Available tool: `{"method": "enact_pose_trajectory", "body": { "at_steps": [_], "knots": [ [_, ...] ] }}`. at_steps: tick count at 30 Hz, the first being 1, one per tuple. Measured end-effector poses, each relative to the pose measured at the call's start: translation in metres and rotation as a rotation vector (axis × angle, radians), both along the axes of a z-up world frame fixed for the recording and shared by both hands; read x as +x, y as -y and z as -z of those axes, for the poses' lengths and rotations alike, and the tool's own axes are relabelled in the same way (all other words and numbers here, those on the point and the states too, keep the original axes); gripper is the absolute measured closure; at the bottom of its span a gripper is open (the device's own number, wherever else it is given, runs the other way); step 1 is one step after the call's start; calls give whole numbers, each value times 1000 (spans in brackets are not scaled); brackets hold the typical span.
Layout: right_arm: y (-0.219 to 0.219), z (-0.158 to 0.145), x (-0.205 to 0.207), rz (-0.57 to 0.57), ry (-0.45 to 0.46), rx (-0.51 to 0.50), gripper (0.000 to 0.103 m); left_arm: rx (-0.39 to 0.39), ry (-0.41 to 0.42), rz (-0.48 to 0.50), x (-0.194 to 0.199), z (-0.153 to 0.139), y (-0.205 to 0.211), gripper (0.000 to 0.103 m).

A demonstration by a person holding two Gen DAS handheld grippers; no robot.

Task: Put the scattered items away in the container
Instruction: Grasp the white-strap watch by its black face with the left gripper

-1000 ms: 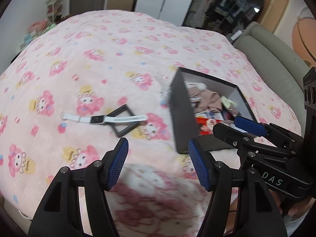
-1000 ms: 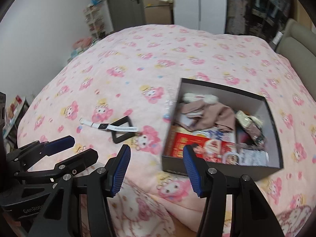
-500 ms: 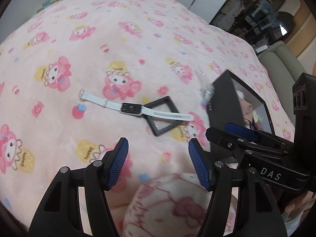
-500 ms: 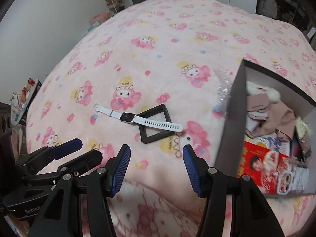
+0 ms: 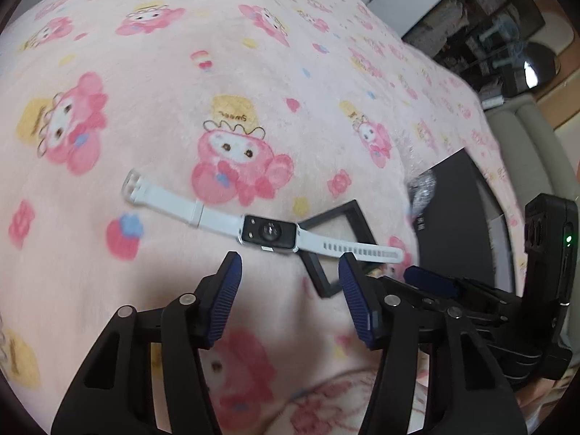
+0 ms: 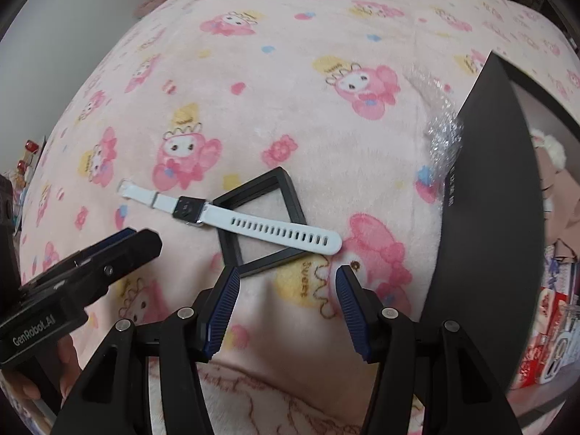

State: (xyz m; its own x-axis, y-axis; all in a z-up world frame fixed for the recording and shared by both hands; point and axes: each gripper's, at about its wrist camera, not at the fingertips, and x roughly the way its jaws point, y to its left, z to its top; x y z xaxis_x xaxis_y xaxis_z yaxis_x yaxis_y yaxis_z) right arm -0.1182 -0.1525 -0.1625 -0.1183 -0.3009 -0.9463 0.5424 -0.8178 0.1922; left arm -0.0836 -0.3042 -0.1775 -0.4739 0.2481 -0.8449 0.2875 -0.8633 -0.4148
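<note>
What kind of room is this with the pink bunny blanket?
Probably a bedroom. A fluffy pink cartoon blanket covers what looks like a bed, with a white watch lying on it, and a padded headboard stands at the edge.

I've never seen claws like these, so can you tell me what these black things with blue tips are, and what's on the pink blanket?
They are grabbing tools. A person holds a hand-held gripper in each hand, and each carries a camera looking along its two fingers, giving two pictures. The left hand-held gripper, whose jaws have just been closing a little, and the right hand-held gripper are both empty. On the blanket lies a white watch across a black square frame. Beside them stands a black box, already holding things.
</note>
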Motion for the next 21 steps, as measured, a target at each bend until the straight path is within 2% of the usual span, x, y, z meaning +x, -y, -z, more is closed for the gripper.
{"method": "enact_pose_trajectory", "body": {
  "at_steps": [4,8,11,15,21],
  "knots": [
    [1,12,-13,41,21,-1,52,-107,32,36,-12,7,-5,49],
    [2,23,-23,54,54,-31,52,-131,22,118,-19,10,-10,49],
    [1,34,-30,73,89,-47,52,-190,49,167,-27,19,-17,49],
    [3,36,-34,69,83,-86,52,-234,85,219,-34,29,-23,47],
    [6,28,-41,45,54,-157,55,-370,131,288,-46,38,-38,45]
  ]
}}
